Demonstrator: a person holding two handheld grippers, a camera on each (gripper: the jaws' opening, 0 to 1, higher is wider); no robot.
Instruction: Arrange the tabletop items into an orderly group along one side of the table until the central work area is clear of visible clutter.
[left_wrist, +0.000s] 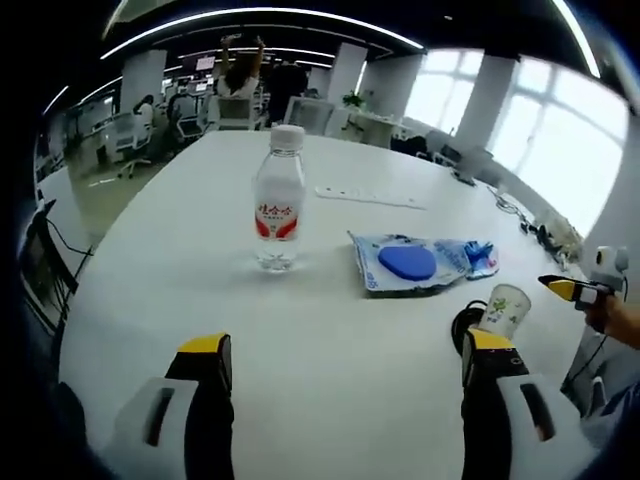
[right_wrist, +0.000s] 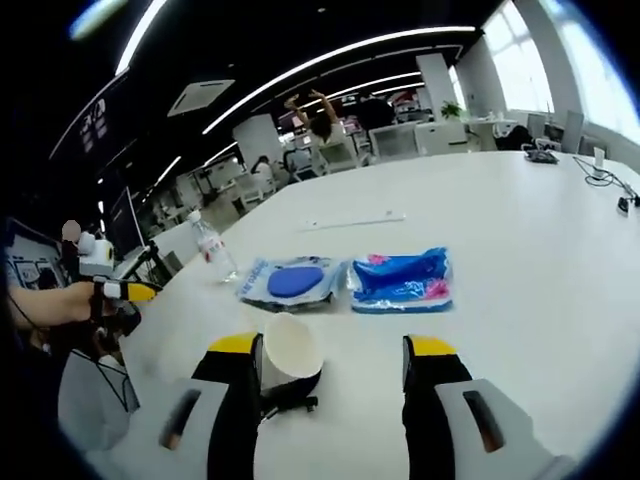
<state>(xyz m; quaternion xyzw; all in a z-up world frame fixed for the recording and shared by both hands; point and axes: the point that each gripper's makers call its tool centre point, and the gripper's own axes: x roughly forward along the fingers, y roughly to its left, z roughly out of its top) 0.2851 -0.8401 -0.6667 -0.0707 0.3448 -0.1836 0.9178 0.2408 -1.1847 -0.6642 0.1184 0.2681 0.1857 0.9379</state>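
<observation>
Red-labelled water bottle (left_wrist: 278, 198) stands upright; label writing unreadable.

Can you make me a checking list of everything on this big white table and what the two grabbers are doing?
Surface: white table, mostly bare in the middle.
Job's things: water bottle upright; blue-disc packet flat beside a blue-and-pink packet; paper cup tilted, mouth toward the right hand-held gripper.
Clutter: white strip farther back; dark object under the cup.
Grippers: left hand-held gripper open over bare table; right one open, cup against its left jaw.
Cables: some at the table's far edge.
Surroundings: office with chairs, windows, people in the background.
</observation>
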